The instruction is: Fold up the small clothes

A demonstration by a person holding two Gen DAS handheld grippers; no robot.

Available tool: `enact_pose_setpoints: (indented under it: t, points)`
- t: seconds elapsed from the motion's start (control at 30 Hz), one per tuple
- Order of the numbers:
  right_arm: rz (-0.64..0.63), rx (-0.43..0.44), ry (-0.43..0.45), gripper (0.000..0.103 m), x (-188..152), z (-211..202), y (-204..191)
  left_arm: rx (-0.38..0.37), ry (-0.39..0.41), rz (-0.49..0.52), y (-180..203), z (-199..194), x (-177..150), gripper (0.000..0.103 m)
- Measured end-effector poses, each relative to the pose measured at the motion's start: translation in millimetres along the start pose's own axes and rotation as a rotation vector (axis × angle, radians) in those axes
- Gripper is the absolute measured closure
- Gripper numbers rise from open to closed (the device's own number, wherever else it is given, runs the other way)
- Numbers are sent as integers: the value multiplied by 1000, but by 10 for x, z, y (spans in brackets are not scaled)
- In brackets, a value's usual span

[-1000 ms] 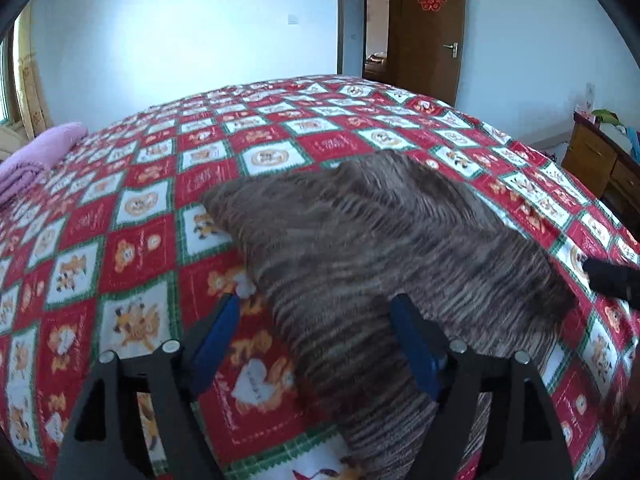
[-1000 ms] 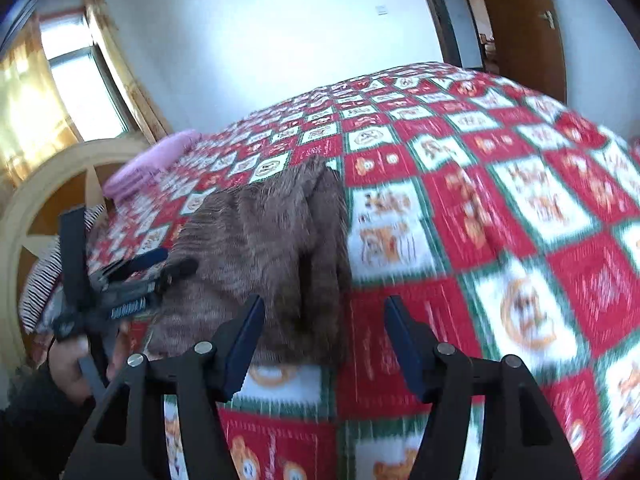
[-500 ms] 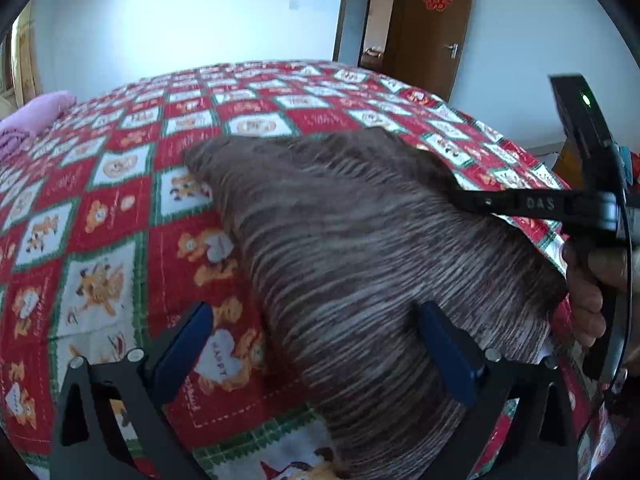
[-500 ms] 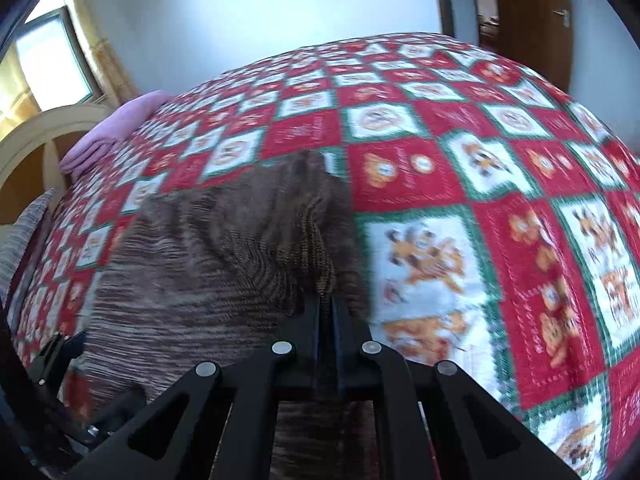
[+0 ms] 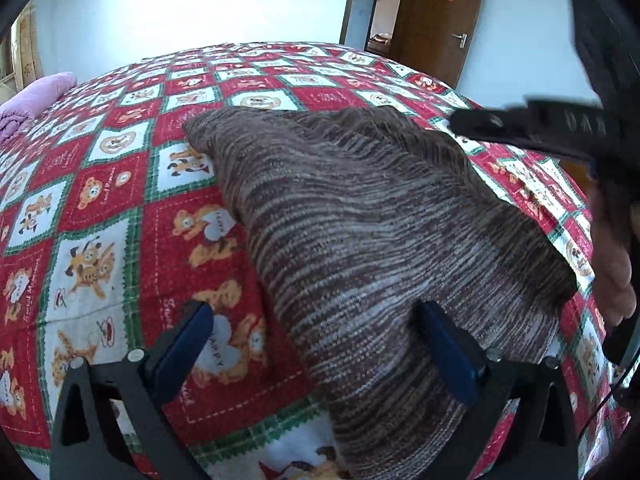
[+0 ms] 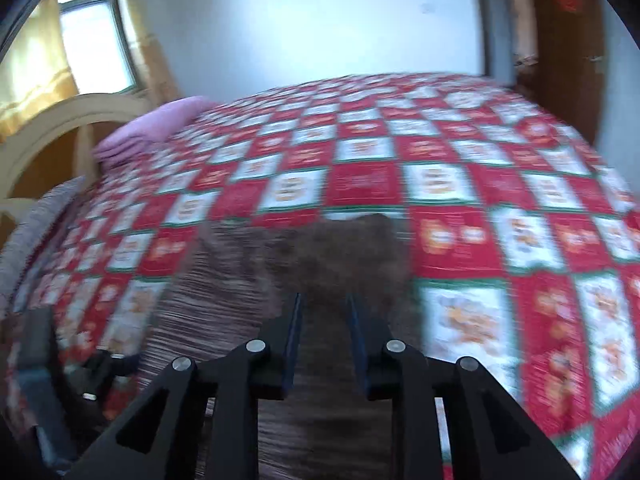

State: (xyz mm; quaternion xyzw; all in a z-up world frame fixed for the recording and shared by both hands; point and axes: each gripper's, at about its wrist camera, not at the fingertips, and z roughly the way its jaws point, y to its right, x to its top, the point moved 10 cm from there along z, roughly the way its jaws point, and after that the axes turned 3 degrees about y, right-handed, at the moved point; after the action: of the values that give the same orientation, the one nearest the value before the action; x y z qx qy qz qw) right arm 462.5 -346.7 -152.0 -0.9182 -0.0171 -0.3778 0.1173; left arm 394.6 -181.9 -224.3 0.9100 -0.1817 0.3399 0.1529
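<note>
A brown striped knit garment (image 5: 360, 240) lies on the red patchwork bedspread (image 5: 100, 208). My left gripper (image 5: 316, 336) is open, its blue fingers astride the garment's near left edge. The right gripper's body (image 5: 560, 128) shows at the right of the left wrist view, held by a hand. In the blurred right wrist view my right gripper (image 6: 324, 312) is open a little, over the garment (image 6: 320, 256), its fingers a narrow gap apart.
A pink folded blanket (image 5: 28, 100) lies at the bed's far left. A brown door (image 5: 436, 12) and doorway stand behind the bed. A window with yellow curtains (image 6: 92, 40) and a curved headboard (image 6: 60, 128) show in the right wrist view.
My right gripper was open beside the garment, shut at its edge, and has now parted slightly. My left gripper stayed open and moved closer over the garment's edge.
</note>
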Motion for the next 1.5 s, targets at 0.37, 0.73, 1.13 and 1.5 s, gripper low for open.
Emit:
enact_pose_setpoints:
  t: [0.37,0.73,1.13,1.5]
  points:
    - [116,-12,5,80,-185,-206,449,-25,-1,-36,-14,-23,-15,0]
    - [-2,139,-84,78,-1150,-547,225,-10,-16,-23,22,-32,-64,0]
    - [264,163,-36,43,-567,-258,907,-5,-26,-22,3,0,-61,0]
    - [257,192,-74,43,-110,428,971,-20,-32,-31,-3,38,-46,0]
